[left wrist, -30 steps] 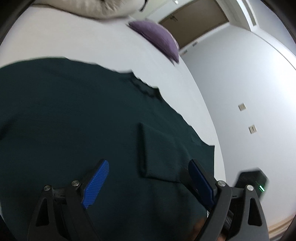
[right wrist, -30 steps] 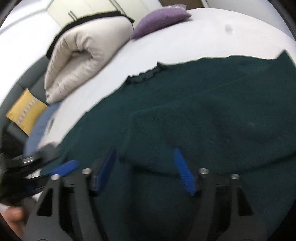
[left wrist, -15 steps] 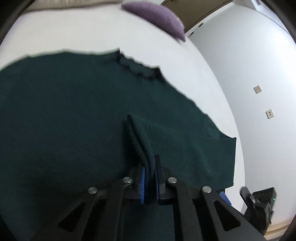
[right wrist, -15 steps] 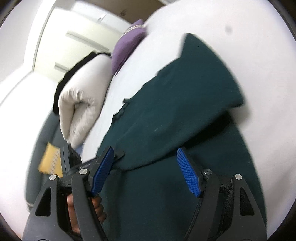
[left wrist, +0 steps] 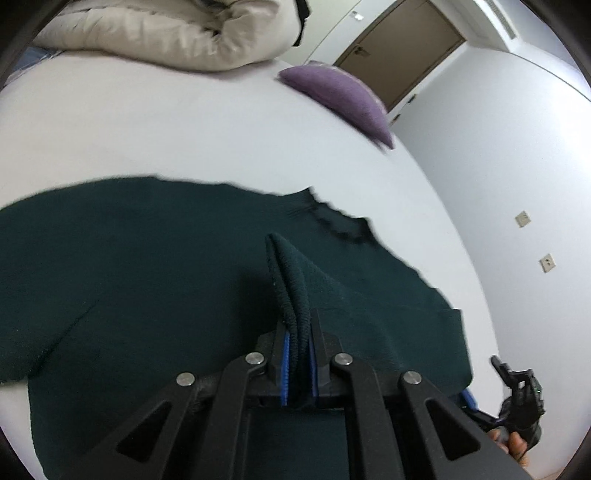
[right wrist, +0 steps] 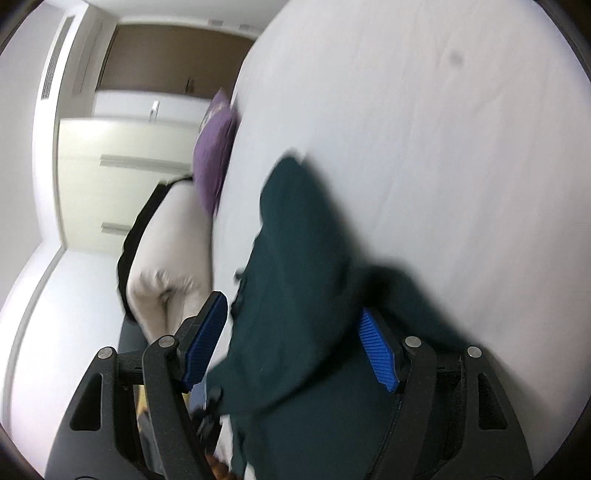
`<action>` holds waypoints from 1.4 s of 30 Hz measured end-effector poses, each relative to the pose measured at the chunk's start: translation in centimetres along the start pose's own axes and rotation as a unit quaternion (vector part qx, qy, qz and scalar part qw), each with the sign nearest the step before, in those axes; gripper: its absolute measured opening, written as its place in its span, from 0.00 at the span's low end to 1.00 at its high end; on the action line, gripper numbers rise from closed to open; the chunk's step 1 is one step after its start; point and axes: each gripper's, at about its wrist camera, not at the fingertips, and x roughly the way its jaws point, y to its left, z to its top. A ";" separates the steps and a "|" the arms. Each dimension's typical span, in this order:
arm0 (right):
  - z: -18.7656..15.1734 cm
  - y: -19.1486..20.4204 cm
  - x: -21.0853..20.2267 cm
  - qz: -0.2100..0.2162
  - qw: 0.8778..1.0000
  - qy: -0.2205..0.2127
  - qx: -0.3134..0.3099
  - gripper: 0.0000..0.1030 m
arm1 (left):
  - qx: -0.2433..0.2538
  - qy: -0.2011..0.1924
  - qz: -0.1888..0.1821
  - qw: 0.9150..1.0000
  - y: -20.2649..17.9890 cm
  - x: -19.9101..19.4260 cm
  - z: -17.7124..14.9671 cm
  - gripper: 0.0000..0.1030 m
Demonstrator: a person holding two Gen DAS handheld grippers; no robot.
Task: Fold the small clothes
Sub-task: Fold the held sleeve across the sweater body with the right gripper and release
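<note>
A dark green knitted sweater (left wrist: 155,266) lies spread on the white bed (left wrist: 147,125). My left gripper (left wrist: 297,363) is shut on the folded-in sleeve cuff (left wrist: 291,291) and holds it pinched up above the sweater's body. My right gripper (right wrist: 291,350) is open, its blue pads (right wrist: 378,354) either side of a lifted fold of the same sweater (right wrist: 295,280), which hangs between the fingers without being clamped. The right view is blurred and tilted.
A rolled cream duvet (left wrist: 173,33) and a purple cushion (left wrist: 340,96) lie at the far side of the bed. A white wall with sockets (left wrist: 522,219) stands to the right. A brown door (left wrist: 399,48) is beyond. The other gripper shows at lower right in the left wrist view (left wrist: 517,391).
My left gripper has closed on the sleeve cuff and lifted it. My right gripper has swung and tilted along the sweater's edge, staying open.
</note>
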 end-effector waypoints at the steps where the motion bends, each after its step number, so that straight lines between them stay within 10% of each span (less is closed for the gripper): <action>1: 0.4 -0.5 -0.4 0.000 1.000 -0.004 0.007 0.64 | -0.005 0.003 0.002 1.000 0.5 0.3 -0.1 0.09; 7: 0.9 -2.1 -0.8 0.006 1.000 -0.005 0.007 0.46 | -0.010 -0.001 0.011 1.000 1.3 1.8 -0.8 0.09; 14: 1.5 2.3 -3.1 -0.048 0.995 -0.009 -0.086 0.50 | 0.006 -0.004 0.012 1.000 1.5 1.7 -1.4 0.10; 21: 4.7 8.5 4.3 -0.174 0.951 0.035 -0.253 0.48 | 0.021 -0.012 0.016 1.000 1.3 2.1 -1.6 0.13; 28: 6.3 9.1 10.5 -0.245 0.916 0.057 -0.311 0.14 | 0.032 -0.019 0.014 0.999 1.4 2.2 -2.0 0.13; 42: 7.3 7.4 10.9 -0.257 0.906 0.014 -0.335 0.05 | 0.038 -0.028 0.012 0.999 1.5 2.2 -2.4 0.13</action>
